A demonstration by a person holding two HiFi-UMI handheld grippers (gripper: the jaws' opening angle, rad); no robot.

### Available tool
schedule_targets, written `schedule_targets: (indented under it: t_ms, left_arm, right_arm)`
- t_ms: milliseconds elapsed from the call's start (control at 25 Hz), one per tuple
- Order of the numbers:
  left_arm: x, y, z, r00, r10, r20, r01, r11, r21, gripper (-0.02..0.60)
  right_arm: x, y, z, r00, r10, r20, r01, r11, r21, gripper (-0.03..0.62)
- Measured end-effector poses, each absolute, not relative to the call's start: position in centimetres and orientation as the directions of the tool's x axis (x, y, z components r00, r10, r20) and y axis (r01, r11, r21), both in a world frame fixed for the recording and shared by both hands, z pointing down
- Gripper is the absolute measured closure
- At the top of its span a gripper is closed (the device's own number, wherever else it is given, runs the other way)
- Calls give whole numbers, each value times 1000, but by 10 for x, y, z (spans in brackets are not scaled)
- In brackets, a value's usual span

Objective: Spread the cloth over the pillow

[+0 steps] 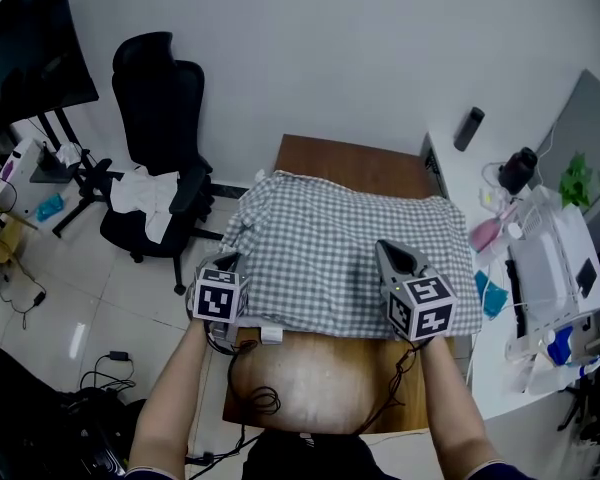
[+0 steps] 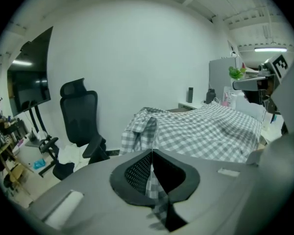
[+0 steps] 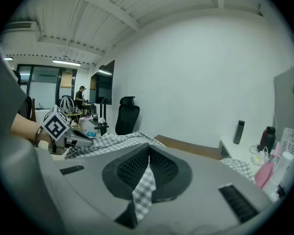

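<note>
A grey-and-white checked cloth [image 1: 350, 248] lies spread over a raised shape on the wooden table [image 1: 350, 163]; the pillow itself is hidden beneath it. My left gripper [image 1: 230, 264] is at the cloth's near left corner. In the left gripper view its jaws [image 2: 152, 154] are shut on a fold of the cloth [image 2: 155, 187], and the rest of the cloth [image 2: 210, 131] stretches away to the right. My right gripper [image 1: 396, 254] sits at the near right part of the cloth. Its jaws [image 3: 148, 156] are shut on a strip of the cloth [image 3: 144, 186].
A black office chair [image 1: 160, 118] with a white garment on it stands left of the table. A white side table [image 1: 480, 183] on the right carries bottles, a plant and boxes. A dark screen [image 1: 30, 48] is at far left, with cables [image 1: 110, 368] on the floor.
</note>
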State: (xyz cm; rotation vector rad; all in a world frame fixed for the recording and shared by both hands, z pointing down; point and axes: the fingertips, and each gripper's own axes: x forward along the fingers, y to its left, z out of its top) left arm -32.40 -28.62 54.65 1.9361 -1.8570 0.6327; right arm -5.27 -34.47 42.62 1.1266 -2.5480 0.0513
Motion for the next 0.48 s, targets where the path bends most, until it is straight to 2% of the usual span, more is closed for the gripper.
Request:
schedule_targets:
  t_ms: [320,480]
  left_arm:
    - [-413,-275,554,-130,-809,573,-989,147,-18,566]
    - [-439,-275,573,-152,-761,631,-982,190,-7,560]
  right_arm:
    - [-60,-340,422,-620,-711,332,-720,683,119,591]
    - [-61,-336,418,-613,-717,332,-724,678,128,591]
